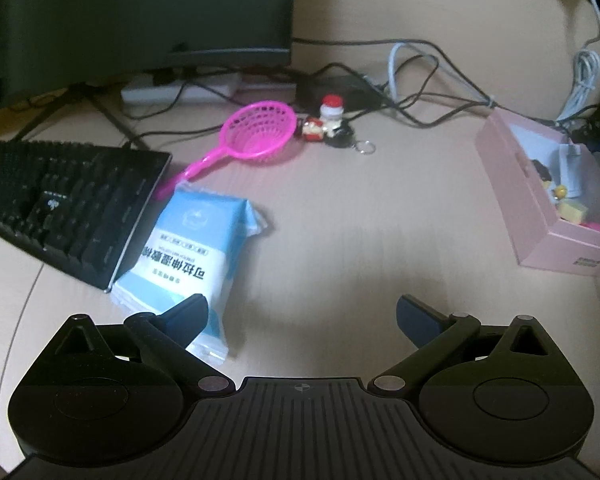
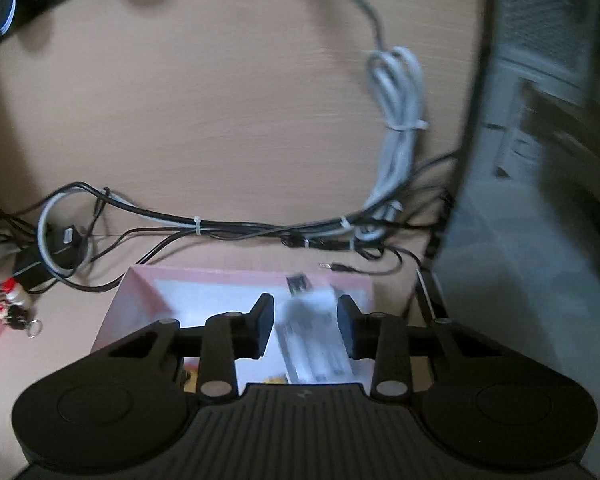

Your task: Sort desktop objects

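My left gripper (image 1: 302, 304) hangs open over bare desk, and nothing lies between its fingers. Its left finger overlaps a blue-and-white wipes pack (image 1: 188, 248). Behind the pack lie a pink toy strainer (image 1: 256, 128) and small figure keychains (image 1: 328, 120). At the right stands a pink box (image 1: 512, 184) with small items inside. My right gripper (image 2: 305, 320) is over that pink box (image 2: 148, 292) with its jaws partly apart. A blurred white packet (image 2: 312, 340) with black print shows between the fingers, down in the box. I see no pad pressing on it.
A black keyboard (image 1: 68, 208) and a monitor (image 1: 140, 12) fill the left. A power strip (image 1: 180, 90) and black cables (image 1: 420, 80) run along the back. A tied white cable bundle (image 2: 396, 120) lies beyond the box. A grey case (image 2: 540, 200) stands at its right.
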`<state>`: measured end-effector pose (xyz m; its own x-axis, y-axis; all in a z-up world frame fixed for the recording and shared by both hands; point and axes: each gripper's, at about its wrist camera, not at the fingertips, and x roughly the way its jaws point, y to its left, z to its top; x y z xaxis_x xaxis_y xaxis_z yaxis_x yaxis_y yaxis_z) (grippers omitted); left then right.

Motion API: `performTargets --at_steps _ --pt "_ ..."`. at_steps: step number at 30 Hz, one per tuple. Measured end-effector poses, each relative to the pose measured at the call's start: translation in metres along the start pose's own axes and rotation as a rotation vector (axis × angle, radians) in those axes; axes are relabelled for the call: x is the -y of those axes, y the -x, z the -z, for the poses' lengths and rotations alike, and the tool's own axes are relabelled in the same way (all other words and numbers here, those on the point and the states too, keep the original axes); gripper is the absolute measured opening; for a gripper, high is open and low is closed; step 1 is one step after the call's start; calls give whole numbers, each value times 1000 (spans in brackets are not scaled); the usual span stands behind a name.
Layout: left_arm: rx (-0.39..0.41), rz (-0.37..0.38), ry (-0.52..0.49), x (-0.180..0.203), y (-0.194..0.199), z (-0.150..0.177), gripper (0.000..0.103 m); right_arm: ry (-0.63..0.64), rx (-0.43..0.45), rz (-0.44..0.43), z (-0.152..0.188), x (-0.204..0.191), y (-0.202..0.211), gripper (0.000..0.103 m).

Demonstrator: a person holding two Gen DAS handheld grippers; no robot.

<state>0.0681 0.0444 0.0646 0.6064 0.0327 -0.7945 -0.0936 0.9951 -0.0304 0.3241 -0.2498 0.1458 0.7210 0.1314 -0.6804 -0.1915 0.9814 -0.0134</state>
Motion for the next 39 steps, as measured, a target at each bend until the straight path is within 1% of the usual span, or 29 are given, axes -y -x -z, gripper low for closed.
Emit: performTargets --at_steps 2,3,5,6,9,10,11,13,17,20,21,22,23,24,26,28,29,31,33,36,38,39 --pt "3 0 6 -3 0 -1 103 11 -21 13 0 -7 -16 35" --pt "4 -2 10 -6 0 -1 103 17 -22 23 2 -11 -21 39" --pt "3 -16 17 -12 -2 -2 103 13 -55 -21 6 -16 -28 38" --pt "-1 -28 20 -15 -4 -2 103 3 -67 -61 10 -17 -29 38" --pt "3 -76 6 -21 -9 -5 103 2 -100 -258 23 -25 -23 38" --pt "15 -89 -10 -22 -9 -7 103 21 -99 -306 27 -30 -16 38" --pt "24 -92 -25 -23 -11 -10 103 50 -91 -321 29 -35 -9 38" --pt "35 -106 -55 -23 -17 -14 103 103 -62 -317 30 -44 6 38" --pt "37 -129 -103 -20 -34 -20 103 110 -2 -323 23 -50 41 39" --pt "57 -147 -162 -15 -44 -21 103 133 31 -346 20 -60 69 45" --pt "60 -146 -180 -12 -47 -22 103 142 38 -356 20 -64 76 49" --pt "64 -134 -186 -9 -48 -24 103 152 45 -368 21 -70 82 53" --pt "69 -107 -186 -7 -48 -25 103 163 49 -383 23 -78 86 54" --pt "71 -59 -195 -3 -46 -26 103 172 48 -394 24 -84 91 54" --pt "65 74 -207 7 -42 -25 103 197 46 -416 27 -100 98 56" --pt "28 225 -212 17 -39 -20 103 224 45 -424 32 -112 103 59" --pt "19 267 -218 21 -36 -17 103 240 42 -425 35 -119 104 59" --pt "42 300 -244 26 -24 -10 103 262 34 -426 40 -129 106 59" --pt "89 287 -248 22 -10 -8 103 276 25 -427 43 -139 105 60" --pt "158 178 -222 7 5 -9 103 266 10 -428 46 -150 101 61" --pt "175 112 -189 -10 9 -10 103 252 7 -431 46 -159 96 62" --pt "173 86 -169 -19 8 -10 103 248 9 -433 46 -163 94 65"
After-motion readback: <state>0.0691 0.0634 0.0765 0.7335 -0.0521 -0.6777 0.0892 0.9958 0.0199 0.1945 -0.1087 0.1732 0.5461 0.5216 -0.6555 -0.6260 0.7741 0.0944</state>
